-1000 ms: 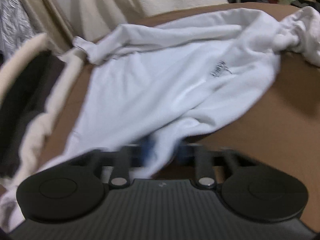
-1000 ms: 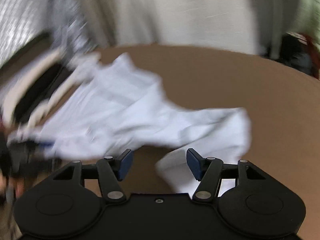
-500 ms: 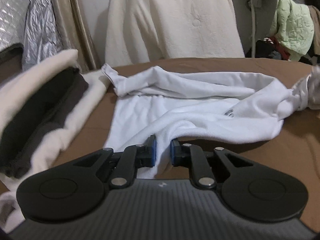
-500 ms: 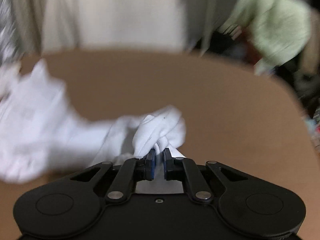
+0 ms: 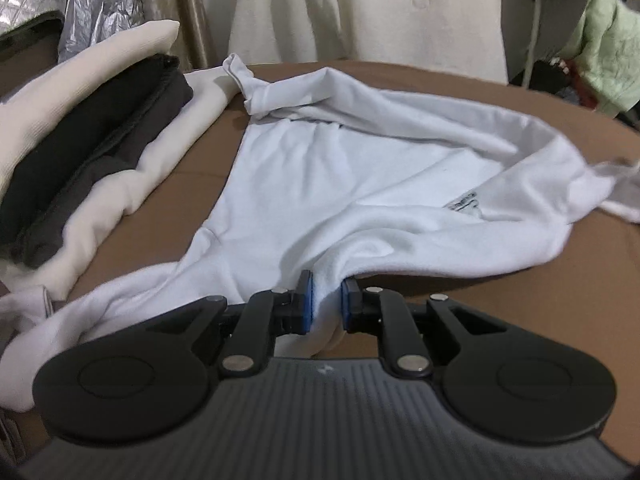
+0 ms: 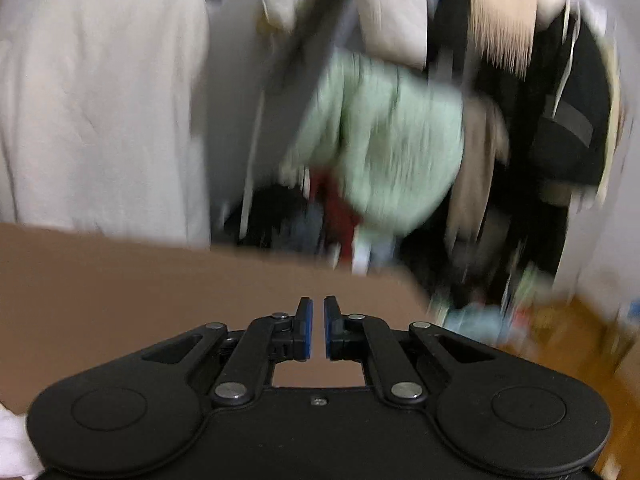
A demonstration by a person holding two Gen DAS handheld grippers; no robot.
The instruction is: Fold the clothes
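A white long-sleeved shirt [image 5: 360, 184] lies crumpled and spread over the brown surface [image 5: 560, 280] in the left wrist view. My left gripper [image 5: 326, 300] is shut on a fold of its near edge. In the blurred right wrist view, my right gripper [image 6: 316, 328] has its jaws nearly together with a thin gap and no cloth showing between them; it sits over the brown surface [image 6: 160, 280]. A bit of white cloth [image 6: 16, 444] shows at the lower left corner there.
A stack of folded cream and dark grey clothes [image 5: 92, 128] lies at the left of the surface. Cream fabric [image 5: 360, 12] hangs behind. A pale green garment [image 6: 384, 152] and dark hanging clothes [image 6: 560, 128] are off to the right.
The right gripper held a bunch of white cloth half a second ago; now no cloth shows between its jaws and its view has swung right. The left gripper stays shut on the shirt.
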